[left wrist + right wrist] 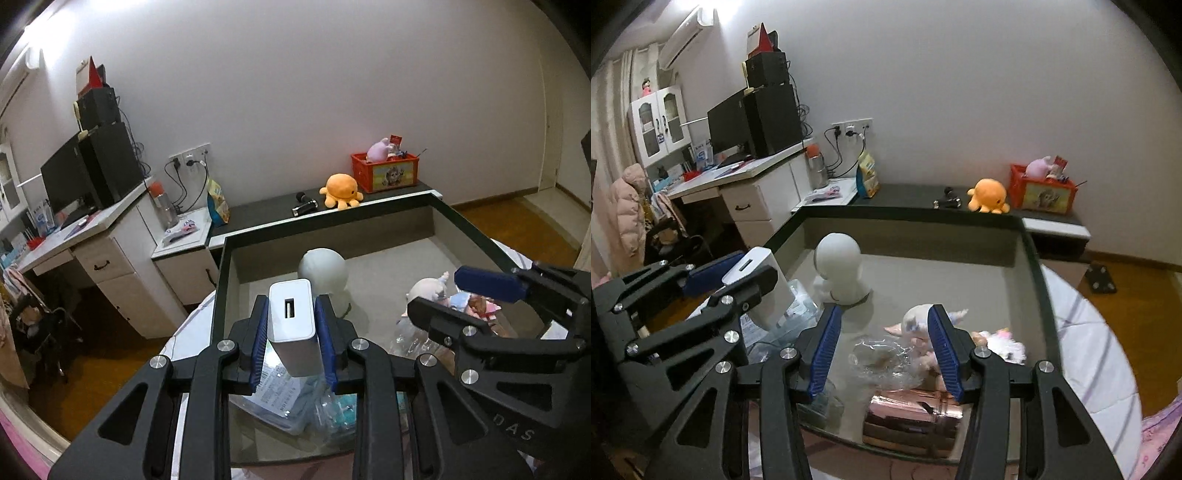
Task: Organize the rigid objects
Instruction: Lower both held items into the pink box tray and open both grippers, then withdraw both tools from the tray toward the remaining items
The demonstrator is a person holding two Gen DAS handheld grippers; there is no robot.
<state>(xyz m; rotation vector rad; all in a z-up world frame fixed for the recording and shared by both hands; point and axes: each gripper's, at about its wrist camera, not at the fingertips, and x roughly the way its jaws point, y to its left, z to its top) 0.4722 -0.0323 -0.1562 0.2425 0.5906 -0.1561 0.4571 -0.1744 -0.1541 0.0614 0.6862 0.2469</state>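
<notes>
- A white rectangular charger block [293,325] is seen, smooth and glossy with rounded edges; a single slot-shaped port is set in its upper end face.
- The block is held upright above the near left part of a grey open box [369,229] with dark rims, over clear plastic packets [280,398] with printed labels.
- Inside the box, a white round-headed figure [839,266] is stood toward the back, and a pale-haired doll [918,326] is laid toward the right, next to crumpled clear wrapping [882,356] and a shiny rose-coloured box [912,410].
- On the dark ledge behind, an orange octopus plush [341,191] and a red crate [386,172] filled with toys are placed; a white desk [88,229] with a dark monitor is seen to the left.
- The block is pinched by the left gripper [293,332], its blue pads pressed flat against the two long sides, with the ported end projecting past the fingertips.
- The right gripper [882,349] is held with its fingers spread wide; nothing is gripped between them, and the doll and wrapping are seen beyond the gap.
- The charger block is kept to the left of the right gripper, apart from it.
</notes>
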